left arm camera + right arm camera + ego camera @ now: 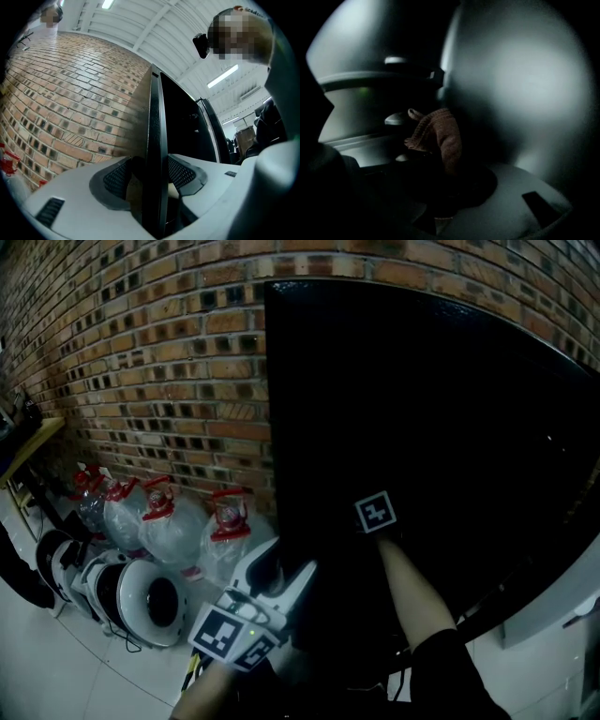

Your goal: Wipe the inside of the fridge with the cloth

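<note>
Cloth (440, 136) — pinched in the right claw (437, 172), deep inside the fridge (361, 112) — wants flat, overlapping strokes along the pale inner wall (520, 93), while the left claw (154, 176), clamped on the fridge door (155, 108) edge, steadies it open.

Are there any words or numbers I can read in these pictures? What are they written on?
No text here can be read.
Left cube and right cube: black-and-white square patterns, not letters or numbers.
Water bottles: the labels are too small to read.
Red print above the person's head: too blurred to read.
Fridge door: plain black, no print.
Cloth: no print.
</note>
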The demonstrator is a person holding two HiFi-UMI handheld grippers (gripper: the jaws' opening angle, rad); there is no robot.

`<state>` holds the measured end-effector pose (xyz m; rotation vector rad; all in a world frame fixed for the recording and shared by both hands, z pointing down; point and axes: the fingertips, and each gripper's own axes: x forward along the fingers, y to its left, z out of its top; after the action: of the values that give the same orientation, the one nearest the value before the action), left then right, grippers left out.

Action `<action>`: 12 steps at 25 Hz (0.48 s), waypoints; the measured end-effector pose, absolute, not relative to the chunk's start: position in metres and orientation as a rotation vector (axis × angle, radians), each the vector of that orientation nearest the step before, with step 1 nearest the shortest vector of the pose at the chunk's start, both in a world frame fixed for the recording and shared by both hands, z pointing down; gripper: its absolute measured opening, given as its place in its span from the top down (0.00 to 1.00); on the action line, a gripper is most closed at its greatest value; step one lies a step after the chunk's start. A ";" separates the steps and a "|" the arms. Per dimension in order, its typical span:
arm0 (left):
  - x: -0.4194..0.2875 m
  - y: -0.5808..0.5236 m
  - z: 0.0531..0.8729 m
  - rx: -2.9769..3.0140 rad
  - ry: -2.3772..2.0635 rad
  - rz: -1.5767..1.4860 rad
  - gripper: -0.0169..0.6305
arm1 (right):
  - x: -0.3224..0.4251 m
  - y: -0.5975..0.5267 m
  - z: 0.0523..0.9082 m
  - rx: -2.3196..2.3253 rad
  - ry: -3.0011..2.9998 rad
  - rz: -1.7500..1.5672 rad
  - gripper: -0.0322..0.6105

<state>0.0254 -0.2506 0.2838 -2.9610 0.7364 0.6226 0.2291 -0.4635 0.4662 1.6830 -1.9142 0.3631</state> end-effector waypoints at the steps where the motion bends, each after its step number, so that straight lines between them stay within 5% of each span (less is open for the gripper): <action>1: 0.025 -0.251 0.285 -2.960 0.740 0.624 0.60 | 0.231 -0.461 0.467 1.690 -1.919 0.372 0.84; 12: 0.026 -0.249 0.282 -2.961 0.763 0.641 0.60 | 0.294 -0.432 0.456 1.903 -1.778 0.327 0.84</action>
<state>0.0260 -0.2488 0.2819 -2.9606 0.7630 0.6406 0.2937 -0.4319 0.4565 1.9027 -1.7777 0.3273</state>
